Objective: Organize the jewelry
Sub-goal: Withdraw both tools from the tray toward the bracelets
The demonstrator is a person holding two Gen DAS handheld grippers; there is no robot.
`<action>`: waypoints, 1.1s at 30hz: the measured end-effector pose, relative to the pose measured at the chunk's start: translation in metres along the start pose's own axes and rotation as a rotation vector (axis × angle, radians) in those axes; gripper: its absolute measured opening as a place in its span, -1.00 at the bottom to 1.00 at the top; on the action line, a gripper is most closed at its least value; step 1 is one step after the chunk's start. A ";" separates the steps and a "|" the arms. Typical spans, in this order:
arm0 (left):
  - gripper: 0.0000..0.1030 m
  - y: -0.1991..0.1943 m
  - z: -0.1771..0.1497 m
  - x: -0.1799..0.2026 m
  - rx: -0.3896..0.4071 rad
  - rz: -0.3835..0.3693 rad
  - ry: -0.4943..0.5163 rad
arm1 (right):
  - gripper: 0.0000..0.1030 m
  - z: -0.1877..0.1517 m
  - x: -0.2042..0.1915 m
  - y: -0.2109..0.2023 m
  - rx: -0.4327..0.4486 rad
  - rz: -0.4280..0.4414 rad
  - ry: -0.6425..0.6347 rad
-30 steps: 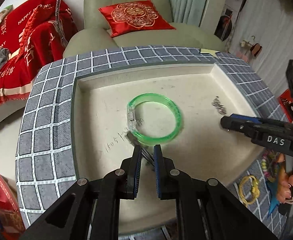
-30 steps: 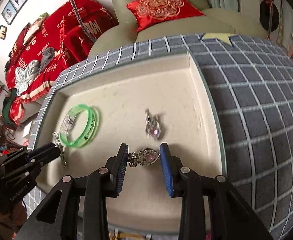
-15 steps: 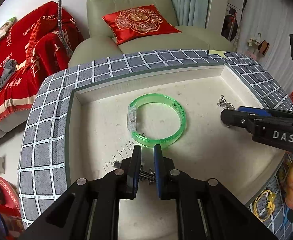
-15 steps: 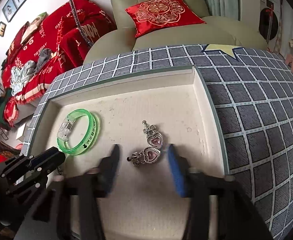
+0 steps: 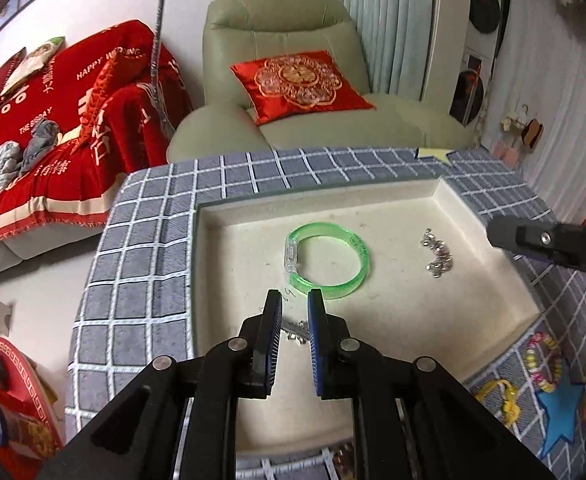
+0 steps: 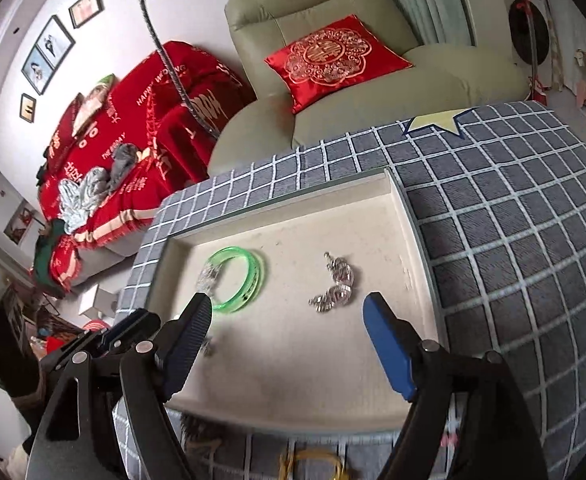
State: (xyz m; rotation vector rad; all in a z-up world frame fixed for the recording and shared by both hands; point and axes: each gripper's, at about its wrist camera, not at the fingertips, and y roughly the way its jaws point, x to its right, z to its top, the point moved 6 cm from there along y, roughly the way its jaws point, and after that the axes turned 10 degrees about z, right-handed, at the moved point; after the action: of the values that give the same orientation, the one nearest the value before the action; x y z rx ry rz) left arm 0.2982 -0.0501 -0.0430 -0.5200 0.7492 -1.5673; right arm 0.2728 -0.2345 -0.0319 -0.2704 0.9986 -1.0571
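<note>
Green bangle (image 5: pixel 327 266) lies in cream tray (image 5: pixel 393 312), silver earrings (image 6: pixel 335 284) beside it. Right gripper (image 6: pixel 289 312) just opened wide, empty. Left gripper (image 5: pixel 295 308) narrow, possibly pinching small silver piece (image 5: pixel 297 330).

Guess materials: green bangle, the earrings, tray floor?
Green bangle: likely translucent plastic, glossy; light passes through, with a clear faceted clasp.
Earrings: silvery metal with pinkish stones, apparently; they glint.
Tray: matte cream lining, possibly felt or flocked foam; no shine.
</note>
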 end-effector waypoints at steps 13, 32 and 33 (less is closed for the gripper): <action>1.00 -0.050 -0.030 -0.021 0.061 0.036 -0.049 | 0.99 -0.043 0.007 -0.062 0.045 0.020 0.047; 1.00 -0.041 -0.090 -0.004 -0.058 0.043 -0.034 | 0.99 -0.110 0.042 -0.092 -0.054 -0.118 0.029; 1.00 -0.038 -0.091 -0.004 -0.067 0.038 -0.043 | 0.99 -0.111 0.045 -0.092 -0.057 -0.140 0.018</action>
State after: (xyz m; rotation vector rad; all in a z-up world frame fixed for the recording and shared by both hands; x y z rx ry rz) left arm 0.2081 -0.0305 -0.0777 -0.5844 0.7766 -1.4953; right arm 0.1349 -0.2897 -0.0611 -0.3823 1.0382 -1.1608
